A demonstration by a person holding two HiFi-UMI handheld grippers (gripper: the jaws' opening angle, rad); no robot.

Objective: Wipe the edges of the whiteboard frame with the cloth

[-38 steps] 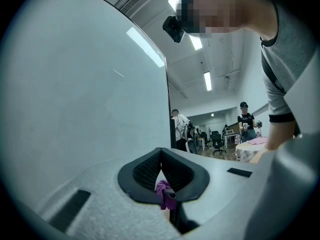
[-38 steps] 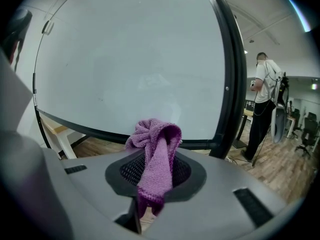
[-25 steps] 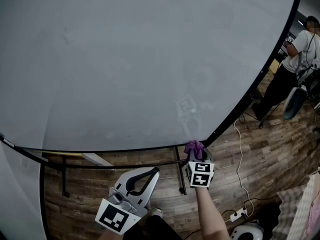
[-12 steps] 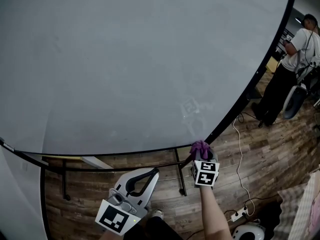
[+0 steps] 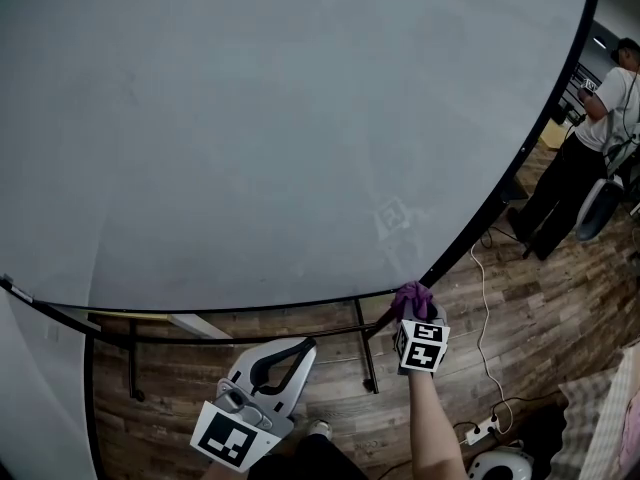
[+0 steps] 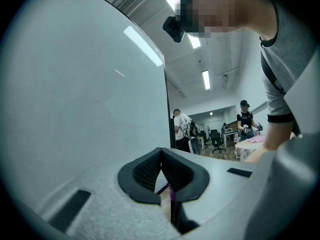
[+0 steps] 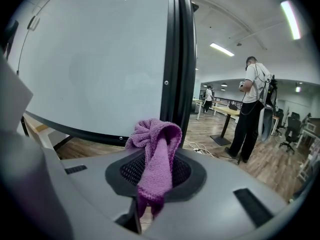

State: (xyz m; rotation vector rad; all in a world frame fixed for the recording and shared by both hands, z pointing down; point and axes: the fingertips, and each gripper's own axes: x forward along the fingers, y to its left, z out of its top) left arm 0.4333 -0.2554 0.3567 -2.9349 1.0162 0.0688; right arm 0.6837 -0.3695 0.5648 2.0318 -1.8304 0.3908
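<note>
The right gripper [image 5: 414, 308] is clenched on a purple knitted cloth [image 7: 154, 143]. The cloth's bunched end sticks out past the jaw tips, and a strip of it hangs down between the dark pads. That bunched end sits at the lower right corner of the black whiteboard frame [image 7: 181, 59], against its edge, with the wide pale grey whiteboard surface [image 5: 300, 118] up and to the left of the corner. The left gripper [image 5: 303, 348] hangs below the frame's bottom edge, well apart from it, with its jaws closed together on nothing. Beyond the frame's right edge, a person in a white shirt and dark trousers [image 5: 600, 118] stands on the brown wood-plank floor [image 5: 520, 318].
</note>
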